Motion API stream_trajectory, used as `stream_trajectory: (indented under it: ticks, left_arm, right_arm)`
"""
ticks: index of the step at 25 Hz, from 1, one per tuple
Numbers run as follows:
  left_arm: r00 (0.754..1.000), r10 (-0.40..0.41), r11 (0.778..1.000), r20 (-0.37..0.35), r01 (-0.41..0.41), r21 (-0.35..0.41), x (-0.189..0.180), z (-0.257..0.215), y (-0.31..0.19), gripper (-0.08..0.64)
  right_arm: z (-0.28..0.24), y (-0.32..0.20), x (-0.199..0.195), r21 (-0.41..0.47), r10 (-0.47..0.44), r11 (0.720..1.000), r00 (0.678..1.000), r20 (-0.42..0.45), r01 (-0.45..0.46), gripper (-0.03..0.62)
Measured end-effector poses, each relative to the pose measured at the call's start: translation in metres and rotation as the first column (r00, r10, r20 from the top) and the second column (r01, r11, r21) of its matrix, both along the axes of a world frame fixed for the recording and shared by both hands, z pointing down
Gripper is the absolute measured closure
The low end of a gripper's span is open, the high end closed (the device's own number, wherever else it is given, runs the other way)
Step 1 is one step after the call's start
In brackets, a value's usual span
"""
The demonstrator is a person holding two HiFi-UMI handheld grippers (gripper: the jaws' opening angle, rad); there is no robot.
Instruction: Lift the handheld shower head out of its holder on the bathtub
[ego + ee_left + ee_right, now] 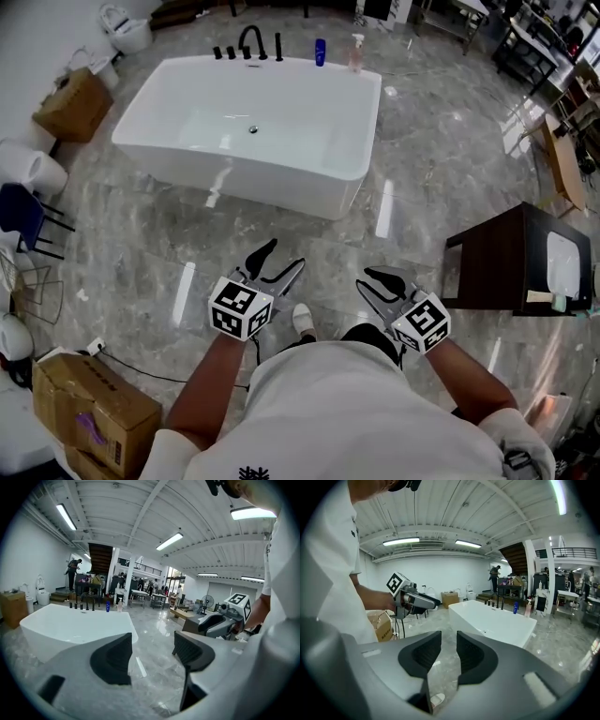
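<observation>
The white bathtub (234, 173) stands across the floor ahead of me. Black tap fittings (248, 43) with an upright black shower handle (278, 45) sit on its far rim. Both grippers hover over the floor well short of the tub. My left gripper (281, 258) is open with nothing between its jaws, and its own view shows the wide gap (152, 641) with the tub (70, 625) beyond. My right gripper (367, 281) is open too, with a narrower empty gap (448, 641) aimed towards the tub (497, 620).
A dark wooden side table (511, 258) stands to the right. Cardboard boxes sit at the lower left (89, 403) and upper left (73, 103). A blue bottle (320, 52) and a pump bottle (356, 52) stand on the tub's far rim. A blue chair (23, 211) is at the left.
</observation>
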State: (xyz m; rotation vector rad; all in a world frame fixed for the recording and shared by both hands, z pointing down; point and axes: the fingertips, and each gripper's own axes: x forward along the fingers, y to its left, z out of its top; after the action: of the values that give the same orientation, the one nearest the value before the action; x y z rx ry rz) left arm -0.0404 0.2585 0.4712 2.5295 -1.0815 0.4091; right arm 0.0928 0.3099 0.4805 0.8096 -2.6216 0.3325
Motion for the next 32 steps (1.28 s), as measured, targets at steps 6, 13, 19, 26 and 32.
stream_trajectory:
  ticks: [6,13,19,26,32]
  left_arm:
    - [0.999,-0.029,0.999,-0.015,0.029,-0.014,-0.028,0.008,-0.041,0.281]
    - [0.999,-0.049,0.998,-0.016,0.049,-0.035,-0.029,0.023,-0.099,0.281]
    - [0.997,-0.075,0.996,0.017,0.076,-0.044,-0.028,0.018,-0.172,0.281]
    - [0.992,-0.119,0.992,0.051,0.122,-0.043,-0.02,0.008,-0.275,0.281]
    - [0.989,-0.131,0.99,0.072,0.134,-0.039,0.005,0.012,-0.347,0.281]
  right_arm:
    - [-0.005,-0.039,-0.024,-0.008,-0.007,1.0,1.0,-0.025,0.007,0.477]
    - [0.003,-0.101,-0.016,-0.034,0.015,0.999,1.0,-0.015,-0.016,0.48]
    - [0.005,-0.187,-0.018,-0.041,-0.012,0.999,1.0,0.025,0.013,0.485]
    - [-0.005,-0.286,-0.012,-0.028,-0.063,0.997,0.996,0.055,0.065,0.485]
    - [0.009,-0.352,0.022,-0.043,-0.05,0.998,0.997,0.065,0.053,0.486]
